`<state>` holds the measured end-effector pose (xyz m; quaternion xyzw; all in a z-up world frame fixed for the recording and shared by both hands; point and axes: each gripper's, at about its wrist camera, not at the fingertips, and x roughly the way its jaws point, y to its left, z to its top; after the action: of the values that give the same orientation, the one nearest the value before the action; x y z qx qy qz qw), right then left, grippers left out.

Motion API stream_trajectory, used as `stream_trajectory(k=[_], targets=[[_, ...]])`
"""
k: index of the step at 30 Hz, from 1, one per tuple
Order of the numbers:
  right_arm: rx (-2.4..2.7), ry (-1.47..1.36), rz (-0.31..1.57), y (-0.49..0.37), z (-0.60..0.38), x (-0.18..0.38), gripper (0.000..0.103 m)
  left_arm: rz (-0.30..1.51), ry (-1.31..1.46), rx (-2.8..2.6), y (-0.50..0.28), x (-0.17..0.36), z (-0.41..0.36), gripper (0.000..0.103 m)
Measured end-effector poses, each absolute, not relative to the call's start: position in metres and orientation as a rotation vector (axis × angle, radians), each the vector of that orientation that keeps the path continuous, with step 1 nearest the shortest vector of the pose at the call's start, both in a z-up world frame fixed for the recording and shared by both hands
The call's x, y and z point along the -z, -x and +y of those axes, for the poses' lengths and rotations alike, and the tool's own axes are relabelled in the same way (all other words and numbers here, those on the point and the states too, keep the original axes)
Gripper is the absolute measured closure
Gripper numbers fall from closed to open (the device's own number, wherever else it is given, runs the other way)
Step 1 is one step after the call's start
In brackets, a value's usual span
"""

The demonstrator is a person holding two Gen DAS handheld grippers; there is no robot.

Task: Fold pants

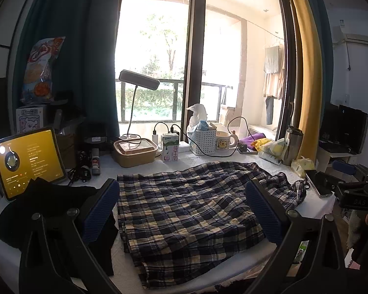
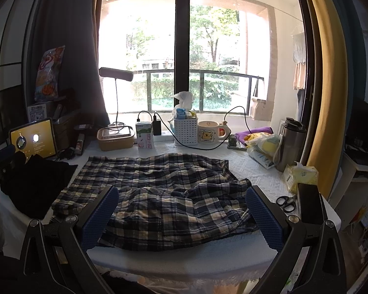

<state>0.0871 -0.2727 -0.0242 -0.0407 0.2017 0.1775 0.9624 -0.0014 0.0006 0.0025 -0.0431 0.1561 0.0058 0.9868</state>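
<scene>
Pants (image 1: 189,210), plaid, lie spread on the white table (image 2: 257,174) in front of the window, not yet neatly folded. Fabric looks doubled over already along the near-left side, and one end is bunched and rumpled at the right, near the scissors (image 2: 286,202) and phone (image 2: 308,203).

Left gripper (image 1: 182,210) hangs over the left-centre of the cloth, fingers wide apart, nothing between them. Right gripper (image 2: 182,216) hangs over the near-right crumpled part, also spread wide and empty. Neither seems to touch the fabric, though contact is hard to judge from these views.

Step in hand, my guess: between folds, lining up for the next grasp. Task maybe early to midway.

Next move likely calls for flattening the bunched right end first, then pinching two corners of one edge and carrying them across so edges line up. Black garment (image 1: 51,210) lies just beside the pants on the left, so pinch only plaid. Clutter at the back, milk carton (image 1: 169,148), mug (image 1: 224,142), stays well clear.
</scene>
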Motion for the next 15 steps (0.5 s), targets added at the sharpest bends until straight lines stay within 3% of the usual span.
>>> stream_trajectory(k=[15], targets=[[-0.362, 0.077, 0.405, -0.0850, -0.2684, 0.0220, 0.000, 0.311, 0.072, -0.014, 0.0018, -0.0047, 0.0022, 0.002]])
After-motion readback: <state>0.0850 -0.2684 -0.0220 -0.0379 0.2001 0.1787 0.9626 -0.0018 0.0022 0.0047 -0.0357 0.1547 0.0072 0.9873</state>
